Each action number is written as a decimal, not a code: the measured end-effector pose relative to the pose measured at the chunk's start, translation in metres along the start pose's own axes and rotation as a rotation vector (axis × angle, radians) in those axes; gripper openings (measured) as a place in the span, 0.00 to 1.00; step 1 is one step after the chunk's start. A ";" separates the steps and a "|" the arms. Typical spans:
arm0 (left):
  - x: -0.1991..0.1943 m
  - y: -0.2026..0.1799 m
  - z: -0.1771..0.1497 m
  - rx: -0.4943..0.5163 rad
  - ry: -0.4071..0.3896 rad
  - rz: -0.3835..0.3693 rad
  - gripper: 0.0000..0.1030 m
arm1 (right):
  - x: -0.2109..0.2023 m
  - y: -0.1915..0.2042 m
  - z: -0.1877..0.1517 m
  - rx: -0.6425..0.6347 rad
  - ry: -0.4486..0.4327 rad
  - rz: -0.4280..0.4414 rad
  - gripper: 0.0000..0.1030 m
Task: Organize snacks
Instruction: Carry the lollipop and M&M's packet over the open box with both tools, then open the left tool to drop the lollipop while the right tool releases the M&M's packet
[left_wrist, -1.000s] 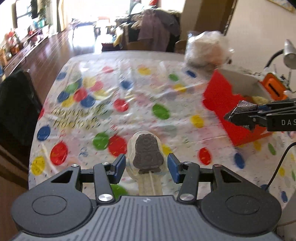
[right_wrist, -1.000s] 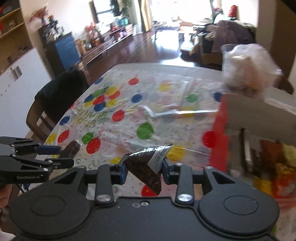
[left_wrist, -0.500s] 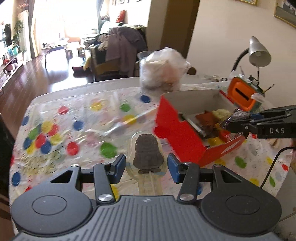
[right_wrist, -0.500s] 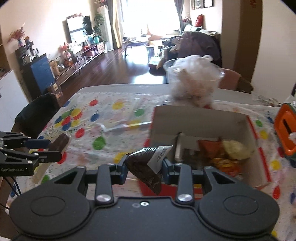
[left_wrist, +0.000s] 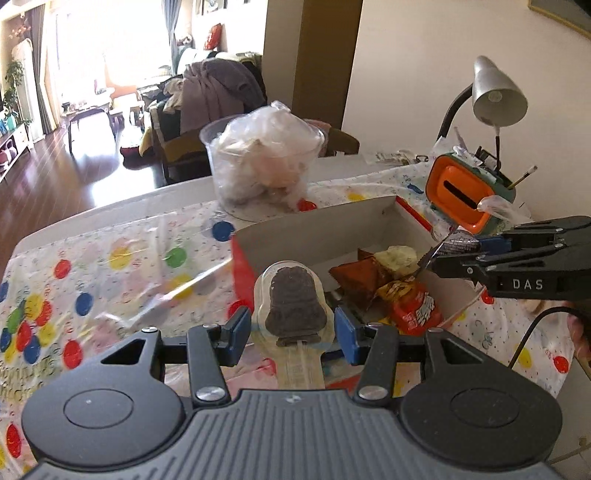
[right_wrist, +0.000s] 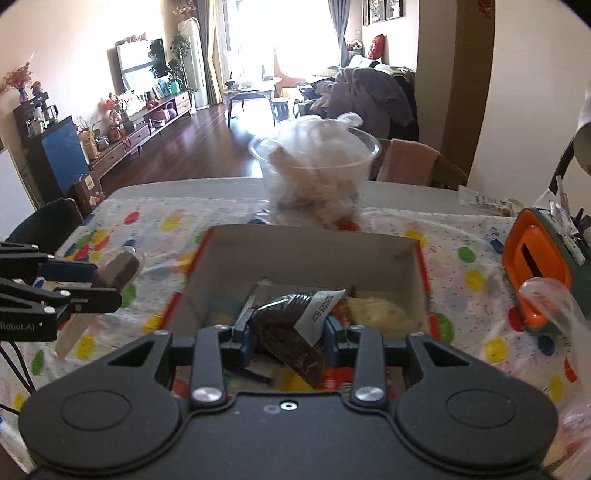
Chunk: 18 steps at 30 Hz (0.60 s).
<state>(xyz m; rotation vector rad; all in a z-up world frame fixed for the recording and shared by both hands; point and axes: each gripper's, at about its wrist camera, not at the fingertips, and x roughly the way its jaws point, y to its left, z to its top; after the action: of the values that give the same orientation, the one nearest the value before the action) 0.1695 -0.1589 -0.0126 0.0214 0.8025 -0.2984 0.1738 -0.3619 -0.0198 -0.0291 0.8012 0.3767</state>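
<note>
Left gripper (left_wrist: 292, 332): I hold a chocolate lollipop (left_wrist: 293, 308) in its clear wrapper; the blue pads sit a little off the wrapper's sides in my wrist view, so how firm the grip is I cannot tell, though the right view shows it carried clear of the table.
Right gripper (right_wrist: 289, 334): closed on a dark snack packet (right_wrist: 291, 328) with a white label, pinched near its top.
Box (right_wrist: 306, 247): a red cardboard box with a pale inside, open on the spotted tablecloth (left_wrist: 110, 266); it already holds an orange bag (left_wrist: 415, 308), a brown packet and a yellowish one.
Where my snacks are: the packet hangs over the near half of the box; the lollipop is beside its left wall, not yet over the opening.
Step in hand: I judge this to be dropping both snacks in.
Doing it well: lower the packet until it nearly rests on the pile, then open. Bring the lollipop over the wall before letting go, stick flat.
Risk: the two grippers are close; go one at a time.
</note>
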 end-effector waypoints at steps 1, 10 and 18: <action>0.008 -0.005 0.004 0.001 0.011 0.001 0.47 | 0.004 -0.007 0.000 0.000 0.006 -0.004 0.33; 0.076 -0.029 0.024 0.009 0.085 0.065 0.47 | 0.048 -0.046 -0.006 0.002 0.085 -0.019 0.33; 0.121 -0.028 0.035 -0.033 0.163 0.089 0.47 | 0.086 -0.046 -0.014 -0.005 0.150 0.005 0.33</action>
<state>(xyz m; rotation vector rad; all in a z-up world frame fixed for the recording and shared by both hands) 0.2656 -0.2210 -0.0717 0.0506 0.9658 -0.2011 0.2339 -0.3794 -0.0953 -0.0606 0.9492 0.3841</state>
